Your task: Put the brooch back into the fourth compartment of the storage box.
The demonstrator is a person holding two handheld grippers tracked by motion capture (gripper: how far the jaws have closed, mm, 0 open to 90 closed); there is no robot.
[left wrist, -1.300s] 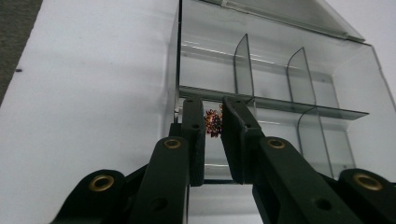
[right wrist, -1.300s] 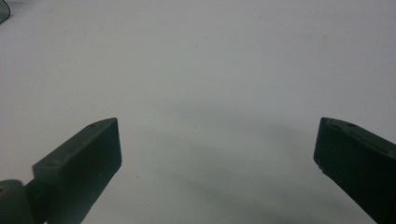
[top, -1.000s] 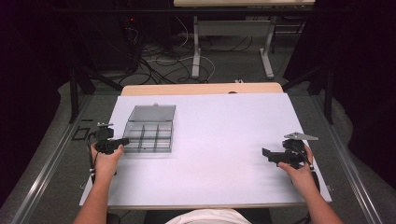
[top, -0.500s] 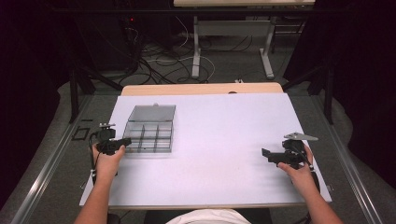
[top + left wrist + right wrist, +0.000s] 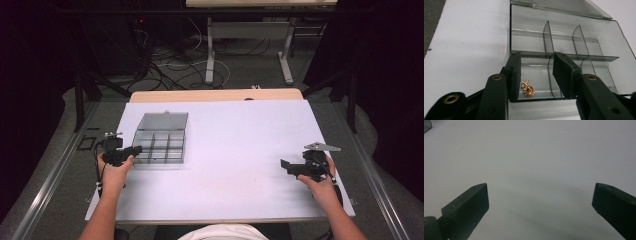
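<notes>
So the left gripper (image 5: 536, 72) has just been opening its jaws, and there's nothing pinched between them now. They stand partly apart, straddling the near wall of the clear compartment box (image 5: 599, 53), and right below the gap sits a little gold gear-shaped charm (image 5: 528, 90) with a small bit of something gold beside it, lying on the floor of the near-left compartment. It's close to the left jaw's pad, but as far as I can tell it isn't touching it. I'd read that as a drop-off: the piece is in its slot and the grip is let go.

From the high view the box (image 5: 160, 145) is on the left side of the white table (image 5: 240, 165), lid hinged open toward the far side, with the left gripper (image 5: 131, 150) parked at its near-left corner. The other compartments look empty to me, though the plastic is see-through and glary, so tiny stuff could hide.

The right gripper (image 5: 287, 167) is well apart from all this, over on the right side of the table. In its own view the right gripper (image 5: 540, 200) has its jaws spread wide with only bare white tabletop between them, holding nothing.

What it means, imo: the placing step looks done. Next sensible thing would be backing the left gripper out without bumping the box wall, since the jaws sit either side of it.
</notes>
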